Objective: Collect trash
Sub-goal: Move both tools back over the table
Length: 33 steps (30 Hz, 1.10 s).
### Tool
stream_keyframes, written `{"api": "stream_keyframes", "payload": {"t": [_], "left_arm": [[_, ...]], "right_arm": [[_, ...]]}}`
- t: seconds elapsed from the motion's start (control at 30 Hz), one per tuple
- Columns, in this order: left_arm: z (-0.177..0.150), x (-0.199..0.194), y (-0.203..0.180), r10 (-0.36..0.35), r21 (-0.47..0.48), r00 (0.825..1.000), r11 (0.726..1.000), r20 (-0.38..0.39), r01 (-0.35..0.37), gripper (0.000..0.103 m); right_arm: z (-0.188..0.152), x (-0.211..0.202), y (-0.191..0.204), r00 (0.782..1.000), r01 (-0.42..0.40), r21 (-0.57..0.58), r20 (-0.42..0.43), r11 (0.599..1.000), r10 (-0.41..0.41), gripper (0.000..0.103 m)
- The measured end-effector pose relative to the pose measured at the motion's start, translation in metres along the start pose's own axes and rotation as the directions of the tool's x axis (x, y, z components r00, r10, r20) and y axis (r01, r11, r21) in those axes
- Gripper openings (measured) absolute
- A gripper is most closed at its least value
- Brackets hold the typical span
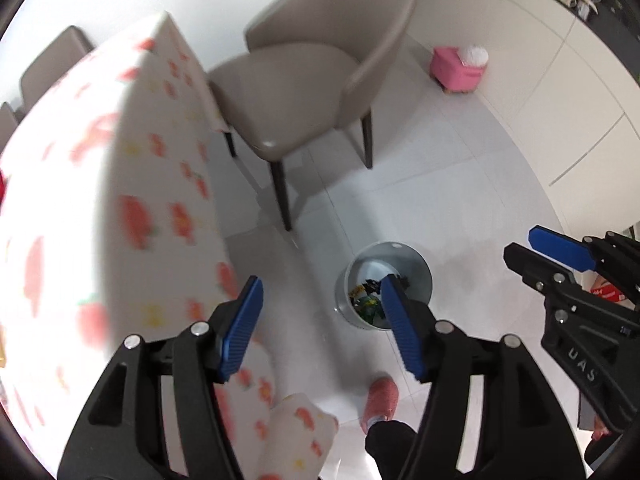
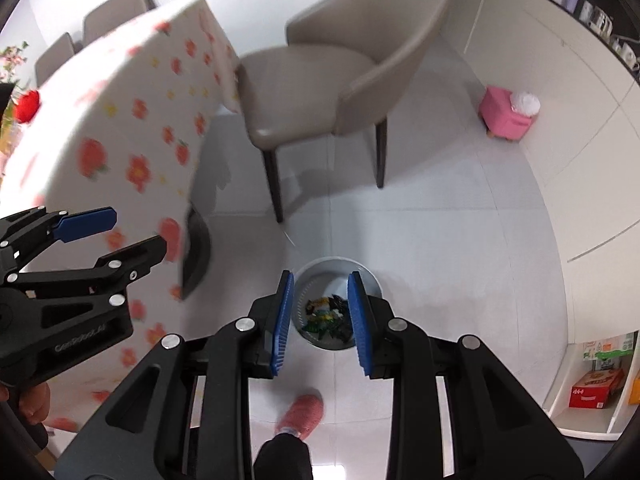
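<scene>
Above the grey bin (image 2: 340, 280) of wrappers (image 2: 326, 314), left gripper (image 1: 320, 320) and right gripper (image 2: 320, 316), jaws apart, empty.

Wrappers (image 2: 328, 316) lie in the bin (image 2: 372, 280) on the floor, table (image 2: 132, 128) left, chair (image 2: 320, 92) behind.

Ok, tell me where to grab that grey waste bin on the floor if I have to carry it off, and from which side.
Grip the waste bin by its thin upper rim, coming straight down from above. It stands upright on the floor with its mouth open to the top, so one pad can go inside and one outside the wall. The body looks too wide for the tongs. Wrappers lie at the bottom, clear of the rim.
</scene>
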State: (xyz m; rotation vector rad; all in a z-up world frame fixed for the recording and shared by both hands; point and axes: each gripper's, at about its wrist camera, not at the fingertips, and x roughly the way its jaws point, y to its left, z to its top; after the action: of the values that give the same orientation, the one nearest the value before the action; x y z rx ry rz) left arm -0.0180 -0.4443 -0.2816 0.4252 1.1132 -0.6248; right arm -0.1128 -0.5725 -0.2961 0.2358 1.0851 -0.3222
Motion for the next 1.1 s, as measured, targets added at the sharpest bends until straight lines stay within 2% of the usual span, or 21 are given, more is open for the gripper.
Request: {"api": "stream_keyframes", "payload": {"t": [0.23,0.43,0.63,0.87,0.97,1.1], "left_arm": [[-0.015,-0.077,0.081,0.049,-0.108,0.998,0.993,0.025,-0.046,0.062],[-0.054,-0.129,0.164,0.126,-0.230,0.992,0.966,0.033,-0.115,0.063],[-0.107,-0.166,0.252,0.207,-0.380,0.978,0.906,0.011,-0.187,0.063],[-0.174,-0.202,0.356,0.294,-0.526,0.955,0.807,-0.036,-0.268,0.064],[-0.196,-0.209,0.392,0.311,-0.569,0.949,0.771,-0.056,-0.286,0.064],[-0.214,-0.212,0.425,0.306,-0.591,0.950,0.755,-0.066,-0.284,0.064]], "right_arm": [[0.023,-0.060,0.084,0.996,-0.077,-0.135,0.039,0.988,0.083,0.027],[0.033,-0.085,0.185,0.982,-0.166,-0.289,0.043,0.943,0.186,0.027],[0.042,-0.102,0.297,0.960,-0.239,-0.457,0.023,0.857,0.280,0.027],[0.039,-0.117,0.412,0.937,-0.288,-0.578,-0.004,0.764,0.350,0.027],[0.035,-0.117,0.453,0.933,-0.295,-0.601,-0.015,0.743,0.359,0.030],[0.032,-0.117,0.494,0.933,-0.299,-0.605,-0.025,0.738,0.358,0.031]]}}
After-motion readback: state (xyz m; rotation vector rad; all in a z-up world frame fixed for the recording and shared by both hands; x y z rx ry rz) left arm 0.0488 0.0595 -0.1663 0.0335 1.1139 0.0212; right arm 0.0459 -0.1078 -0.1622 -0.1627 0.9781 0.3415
